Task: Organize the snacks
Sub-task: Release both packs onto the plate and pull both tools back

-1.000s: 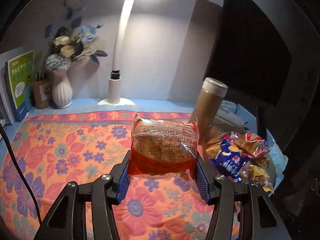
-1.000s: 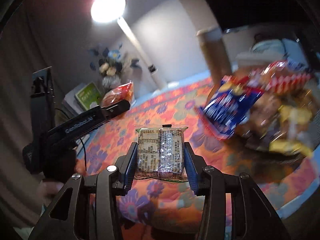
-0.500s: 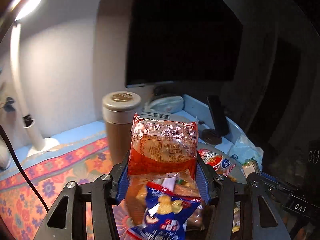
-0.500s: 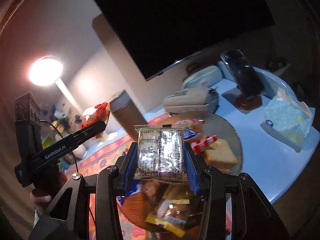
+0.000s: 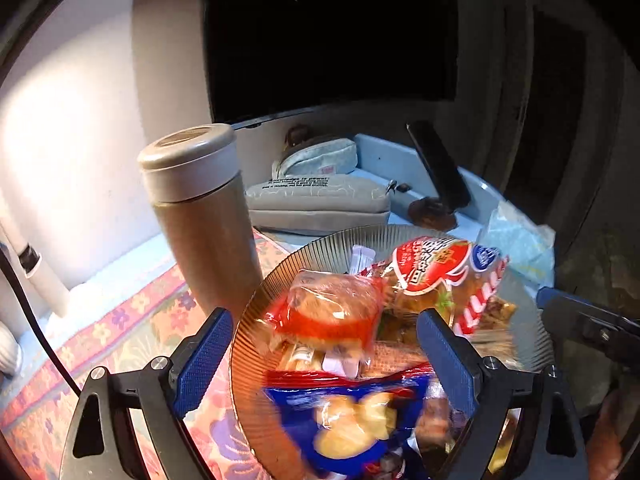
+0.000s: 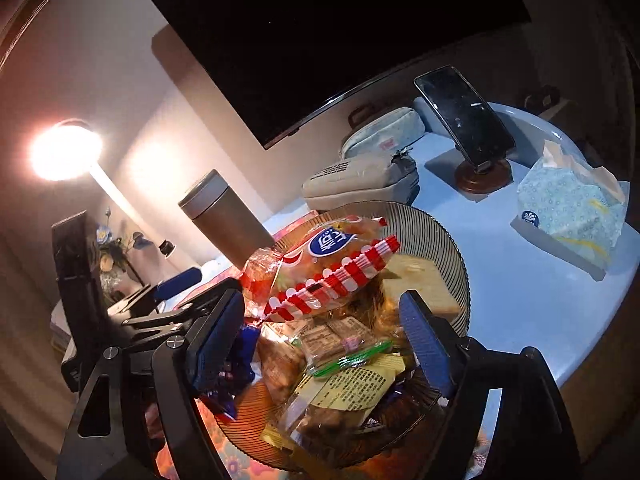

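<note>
A ribbed glass bowl [image 5: 256, 320] [image 6: 444, 236] holds a heap of snack packets. My left gripper [image 5: 324, 344] is open above it. The red-wrapped bread packet [image 5: 332, 316] lies loose on the heap between the spread jaws, blurred. My right gripper [image 6: 320, 336] is open over the same bowl. The small cracker packet [image 6: 332, 336] lies on the heap between its jaws. A red-and-white striped packet [image 6: 332, 264] [image 5: 436, 264] and a blue packet [image 5: 352, 416] sit in the bowl too.
A brown thermos [image 5: 200, 216] [image 6: 224, 216] stands left of the bowl on the floral cloth [image 5: 120, 340]. Two pencil cases [image 5: 316, 200], a phone on a stand [image 6: 468, 120], a tissue pack [image 6: 572, 216], a dark monitor [image 5: 328, 32] and a lamp [image 6: 64, 156] surround it.
Both grippers opened over the bowl. The red bread packet left the left jaws and the cracker packet left the right jaws; both now lie on the heap.
</note>
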A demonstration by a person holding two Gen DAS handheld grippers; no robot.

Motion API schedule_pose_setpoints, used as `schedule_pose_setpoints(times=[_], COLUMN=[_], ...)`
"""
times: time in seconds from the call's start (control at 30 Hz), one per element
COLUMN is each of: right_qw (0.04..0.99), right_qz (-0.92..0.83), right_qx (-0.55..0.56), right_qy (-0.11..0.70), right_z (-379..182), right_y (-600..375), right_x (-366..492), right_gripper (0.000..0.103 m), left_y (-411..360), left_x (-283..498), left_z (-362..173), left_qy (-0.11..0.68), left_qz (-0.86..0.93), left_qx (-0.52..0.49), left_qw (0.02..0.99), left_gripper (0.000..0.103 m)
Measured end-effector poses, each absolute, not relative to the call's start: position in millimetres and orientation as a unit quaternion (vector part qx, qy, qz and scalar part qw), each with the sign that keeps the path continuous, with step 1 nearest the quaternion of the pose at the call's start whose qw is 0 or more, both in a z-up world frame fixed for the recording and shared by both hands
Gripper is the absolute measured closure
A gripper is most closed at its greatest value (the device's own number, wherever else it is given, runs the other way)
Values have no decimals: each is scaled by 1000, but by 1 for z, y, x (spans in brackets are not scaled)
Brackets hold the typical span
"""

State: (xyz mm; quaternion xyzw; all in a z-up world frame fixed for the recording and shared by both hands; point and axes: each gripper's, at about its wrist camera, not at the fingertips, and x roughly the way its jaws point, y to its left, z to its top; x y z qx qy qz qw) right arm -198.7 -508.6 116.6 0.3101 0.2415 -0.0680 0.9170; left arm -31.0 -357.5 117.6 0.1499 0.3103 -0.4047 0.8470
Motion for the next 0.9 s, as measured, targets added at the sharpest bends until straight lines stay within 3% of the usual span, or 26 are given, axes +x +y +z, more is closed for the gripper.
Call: schedule_pose_setpoints(times=[0.5, 0.9], right_qw=[937, 947], right_qz=[-34, 32], right_qx=[261, 194], right_qy=[231, 253], right_z=[145, 164], right_y=[-452, -355], right_x=[-200, -182], right_gripper=[22, 22], left_y=[-251, -108], left_x=[-34, -53], left_z=[141, 138], left_qy=[320, 326], left_qz=[-381, -275], left_qx=[34, -14], left_qw=[867, 904], left_gripper=[11, 11])
